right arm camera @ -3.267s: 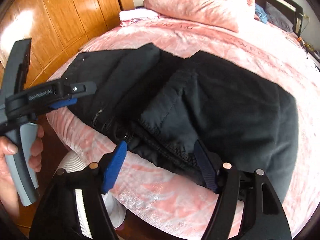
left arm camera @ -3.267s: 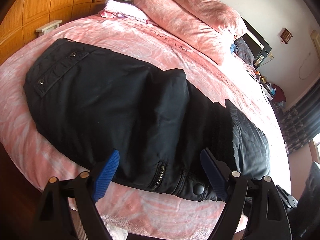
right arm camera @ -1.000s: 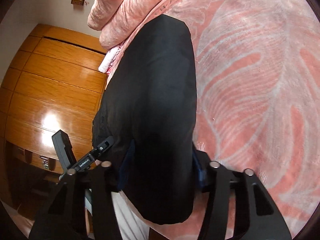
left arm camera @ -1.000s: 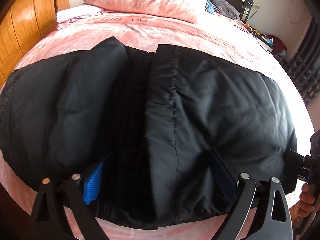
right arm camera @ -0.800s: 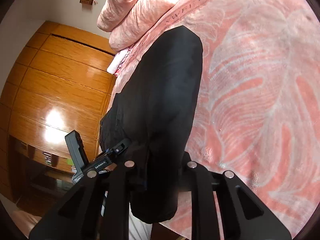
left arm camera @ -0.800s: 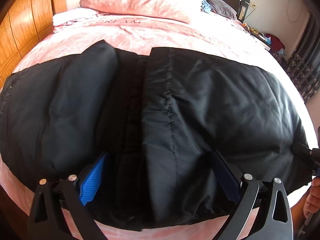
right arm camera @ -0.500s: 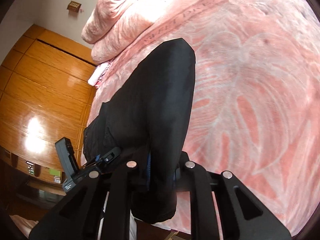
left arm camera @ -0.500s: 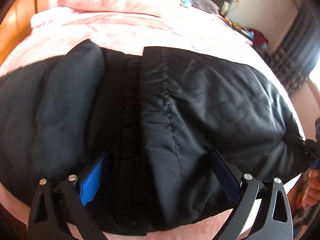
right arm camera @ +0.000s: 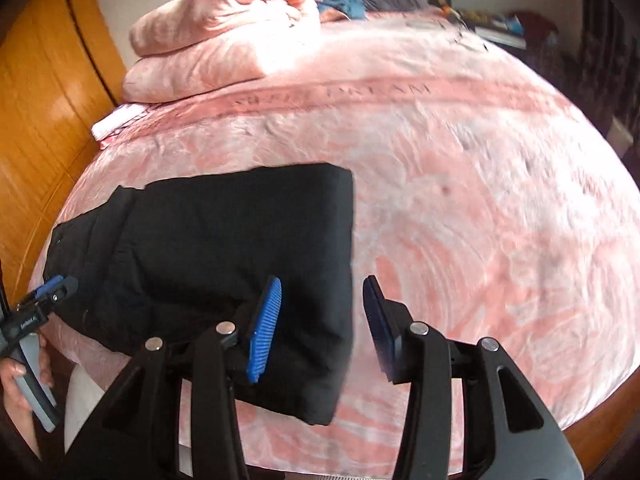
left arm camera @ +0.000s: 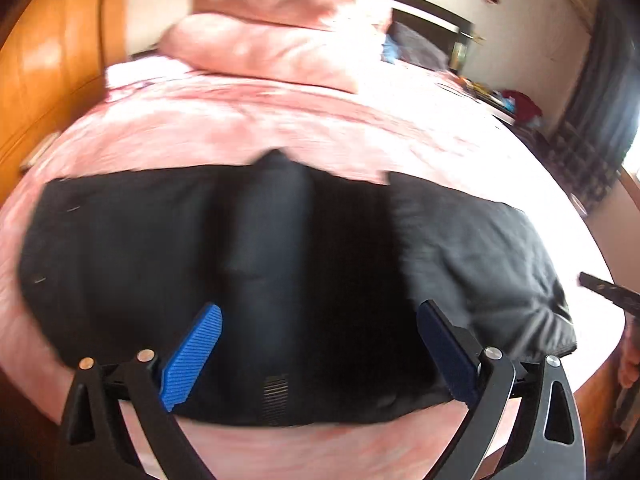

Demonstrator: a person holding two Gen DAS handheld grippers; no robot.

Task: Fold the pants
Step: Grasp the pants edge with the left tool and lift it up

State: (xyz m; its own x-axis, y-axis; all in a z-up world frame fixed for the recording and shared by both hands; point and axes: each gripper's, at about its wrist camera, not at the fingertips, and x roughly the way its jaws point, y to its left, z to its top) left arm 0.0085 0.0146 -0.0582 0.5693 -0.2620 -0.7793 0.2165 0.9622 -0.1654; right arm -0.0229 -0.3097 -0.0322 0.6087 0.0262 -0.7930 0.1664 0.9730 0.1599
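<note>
The black pants [left arm camera: 280, 280] lie folded in a wide block near the front edge of the pink bed; they also show in the right wrist view [right arm camera: 224, 256]. My left gripper [left arm camera: 320, 348] is open over the near edge of the pants, empty. My right gripper [right arm camera: 320, 328] is open at the right end of the folded pants, its left pad over the cloth, holding nothing. The left gripper's tip [right arm camera: 52, 288] shows at the left in the right wrist view. The right gripper's tip [left arm camera: 608, 292] shows at the right in the left wrist view.
The pink bedspread [right arm camera: 460, 184] stretches right and behind the pants. Pink folded quilts [right arm camera: 216, 36] sit at the head. A wooden wardrobe [right arm camera: 44, 104] stands on the left. A dark headboard [left arm camera: 432, 28] and clutter [left arm camera: 516, 104] are at the far right.
My right gripper has opened and let go of the pants end, which now lies flat on the bed. Both grippers have pulled back from the cloth; the left stayed open.
</note>
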